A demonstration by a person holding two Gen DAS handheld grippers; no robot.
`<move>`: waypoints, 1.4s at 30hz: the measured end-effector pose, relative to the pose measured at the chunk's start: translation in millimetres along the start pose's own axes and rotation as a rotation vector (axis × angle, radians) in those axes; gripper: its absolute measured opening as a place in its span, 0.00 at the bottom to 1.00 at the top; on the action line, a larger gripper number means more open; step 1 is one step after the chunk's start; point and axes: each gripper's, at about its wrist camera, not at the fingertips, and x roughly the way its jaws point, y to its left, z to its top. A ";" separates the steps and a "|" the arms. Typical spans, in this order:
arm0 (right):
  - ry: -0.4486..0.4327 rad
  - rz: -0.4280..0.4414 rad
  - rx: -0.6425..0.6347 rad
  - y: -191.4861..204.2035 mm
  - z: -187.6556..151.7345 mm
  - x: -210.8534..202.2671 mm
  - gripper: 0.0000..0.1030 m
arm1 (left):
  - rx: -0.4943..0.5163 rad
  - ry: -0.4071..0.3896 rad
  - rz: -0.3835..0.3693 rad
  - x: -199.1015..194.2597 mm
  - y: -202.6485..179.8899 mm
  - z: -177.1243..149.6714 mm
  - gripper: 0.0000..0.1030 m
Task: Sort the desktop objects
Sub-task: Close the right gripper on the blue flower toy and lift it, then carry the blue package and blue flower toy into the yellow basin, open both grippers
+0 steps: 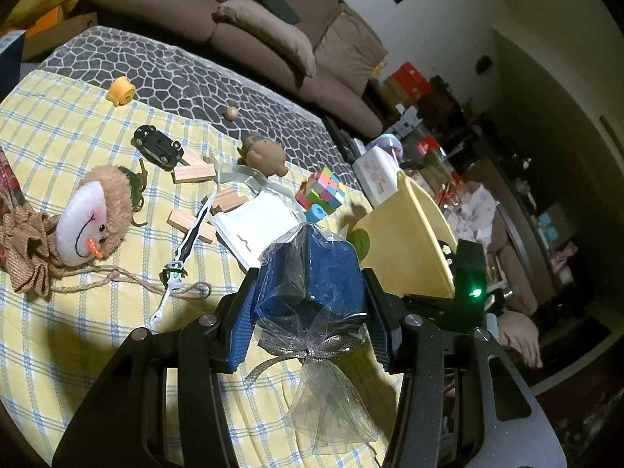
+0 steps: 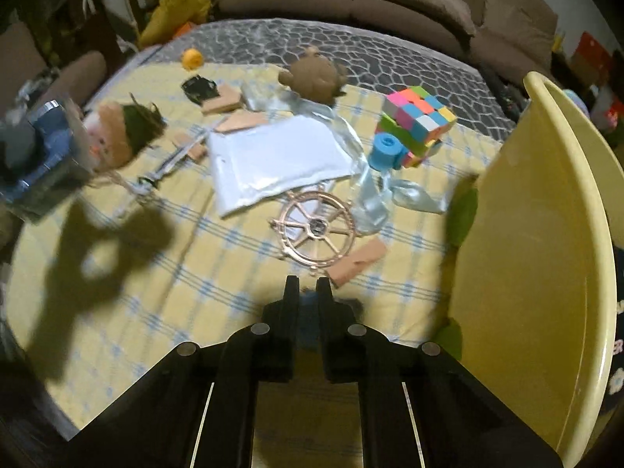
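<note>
Clutter is covering the yellow checked tablecloth (image 1: 70, 124) in both wrist views. Low in the centre of the left wrist view, the left gripper (image 1: 312, 292) is clamping a blue block wrapped in clear cellophane (image 1: 312, 273), its ridged pads pressing on the two sides while the silver ribbon tie and the loose cellophane tail are hanging below the jaws. This parcel is being held above the cloth, just left of the pale yellow basin (image 1: 413, 241) that is filling the right centre of that frame.

At the bottom centre of the blurred right wrist view, the right gripper (image 2: 308, 288) is standing with its fingers drawn close together, only a narrow slit showing between them. Something small and blue is showing in that slit, but I cannot tell whether it is being pinched.

Just above the fingertips, a copper ship's-wheel ornament (image 2: 316, 230) is lying on the cloth, with a wooden block (image 2: 357, 261) touching its lower right. A white padded envelope (image 2: 273, 156) is lying above the wheel, and a multicoloured puzzle cube (image 2: 417, 121) is sitting to the upper right with a blue tape roll (image 2: 386, 152) leaning against it. The same basin (image 2: 546, 234) is taking up the right edge.
</note>
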 end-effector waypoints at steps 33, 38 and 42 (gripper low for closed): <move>-0.128 0.049 0.024 7.9 15.4 -25.0 0.47 | -0.022 0.023 -0.056 8.2 0.1 -3.3 0.46; -0.193 0.067 0.047 1.8 21.4 -52.4 0.47 | -0.031 0.025 -0.061 10.2 0.3 -3.8 0.46; -0.237 0.066 0.065 -8.9 24.4 -70.9 0.47 | -0.010 0.035 -0.062 12.6 -11.6 -1.5 0.46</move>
